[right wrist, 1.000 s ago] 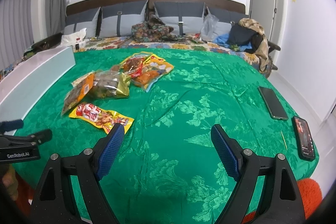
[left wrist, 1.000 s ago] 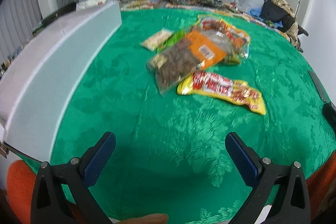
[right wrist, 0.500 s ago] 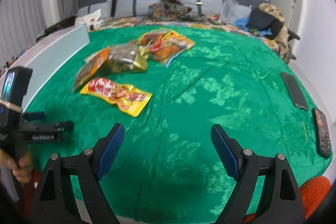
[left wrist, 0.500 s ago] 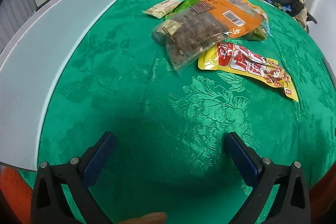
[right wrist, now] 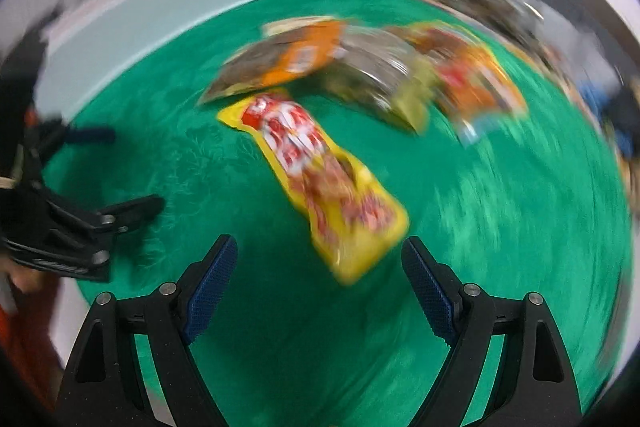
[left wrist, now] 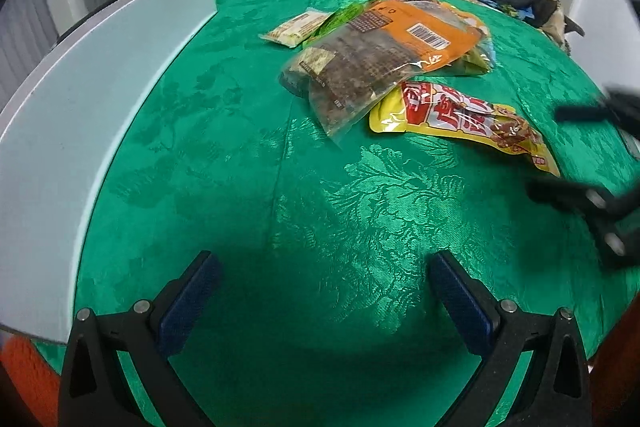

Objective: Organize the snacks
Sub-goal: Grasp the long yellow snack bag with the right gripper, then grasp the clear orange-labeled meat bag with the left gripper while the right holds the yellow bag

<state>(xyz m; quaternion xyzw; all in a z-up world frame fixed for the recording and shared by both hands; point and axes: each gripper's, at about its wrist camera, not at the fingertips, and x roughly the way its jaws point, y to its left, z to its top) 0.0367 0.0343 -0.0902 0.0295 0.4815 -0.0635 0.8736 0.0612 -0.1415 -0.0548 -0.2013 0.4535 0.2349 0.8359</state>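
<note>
Yellow snack packet [right wrist: 320, 183] lies just ahead between the right gripper [right wrist: 320, 283] jaws, spread wide; left gripper [left wrist: 320, 295] likewise.

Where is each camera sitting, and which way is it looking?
Left wrist: on the left gripper, looking forward over the green bedspread at the snack pile; its own open fingers show below.
Right wrist: on the right gripper, blurred, aimed down at the yellow snack packet; its open fingers show.
Shared: both see the yellow snack packet, the orange packet, the pale box and each other's gripper.
</note>
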